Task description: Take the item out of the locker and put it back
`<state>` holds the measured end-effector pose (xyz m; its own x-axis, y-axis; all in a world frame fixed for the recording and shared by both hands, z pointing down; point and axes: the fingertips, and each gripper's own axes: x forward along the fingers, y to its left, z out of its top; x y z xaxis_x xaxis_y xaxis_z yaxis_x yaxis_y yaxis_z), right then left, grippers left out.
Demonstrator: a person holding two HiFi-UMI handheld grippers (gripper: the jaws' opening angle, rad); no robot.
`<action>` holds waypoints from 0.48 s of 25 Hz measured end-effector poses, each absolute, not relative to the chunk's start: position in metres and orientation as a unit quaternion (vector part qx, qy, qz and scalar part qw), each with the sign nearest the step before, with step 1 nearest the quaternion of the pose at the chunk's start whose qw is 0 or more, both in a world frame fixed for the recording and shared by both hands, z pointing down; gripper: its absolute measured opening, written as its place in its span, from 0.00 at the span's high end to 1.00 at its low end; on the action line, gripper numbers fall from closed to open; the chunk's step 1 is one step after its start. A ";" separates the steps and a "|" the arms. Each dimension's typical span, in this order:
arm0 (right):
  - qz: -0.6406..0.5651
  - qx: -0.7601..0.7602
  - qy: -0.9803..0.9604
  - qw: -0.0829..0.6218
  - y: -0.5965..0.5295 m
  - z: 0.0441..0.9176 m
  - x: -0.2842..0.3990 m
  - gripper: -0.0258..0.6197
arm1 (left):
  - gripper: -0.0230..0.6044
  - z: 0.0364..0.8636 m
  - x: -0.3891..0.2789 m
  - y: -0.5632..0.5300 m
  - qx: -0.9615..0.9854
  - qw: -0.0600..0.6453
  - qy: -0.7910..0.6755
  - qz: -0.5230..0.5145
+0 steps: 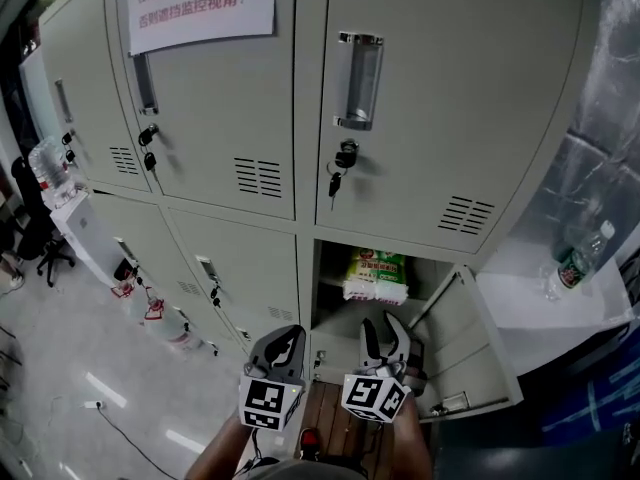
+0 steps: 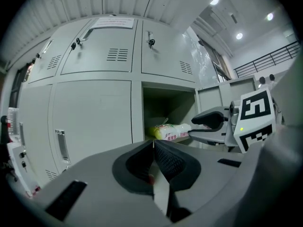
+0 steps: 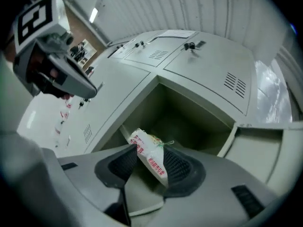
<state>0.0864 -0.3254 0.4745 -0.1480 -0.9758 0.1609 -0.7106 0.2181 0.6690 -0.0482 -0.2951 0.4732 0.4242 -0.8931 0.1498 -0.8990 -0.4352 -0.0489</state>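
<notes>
A green, yellow and white packet [image 1: 375, 273] lies inside the open lower locker [image 1: 330, 268]. My right gripper [image 1: 385, 336] is at the locker's mouth with its jaws apart. In the right gripper view the packet [image 3: 147, 156] shows in the gap of the right gripper [image 3: 150, 148]; I cannot tell whether a pad touches it. The left gripper view shows the right gripper [image 2: 201, 125] with its tips at the near end of the packet [image 2: 170, 131]. My left gripper [image 1: 285, 346] hangs beside it, in front of the closed locker to the left. Nothing is held in the shut left gripper [image 2: 152, 143].
The locker door [image 1: 470, 353] swings out to the right. Keys hang from the lock [image 1: 343, 163] of the locker above. A paper notice [image 1: 200, 3] is stuck on the upper left door. A bottle [image 1: 578, 258] stands on a white ledge at right, and an office chair [image 1: 35, 218] at far left.
</notes>
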 end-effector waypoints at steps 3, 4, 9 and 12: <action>-0.269 0.580 -0.683 0.354 -0.347 0.484 0.086 0.56 | 0.92 0.478 -0.049 -0.306 0.841 0.023 -0.534 0.080; -0.280 0.579 -0.669 0.372 -0.354 0.487 0.086 0.53 | 0.92 0.480 -0.050 -0.308 0.841 0.024 -0.535 0.082; -0.301 0.561 -0.631 0.442 -0.383 0.508 0.091 0.44 | 0.92 0.487 -0.058 -0.322 0.832 0.030 -0.547 0.084; -0.310 0.554 -0.620 0.462 -0.399 0.519 0.094 0.42 | 0.92 0.490 -0.063 -0.329 0.828 0.035 -0.553 0.084</action>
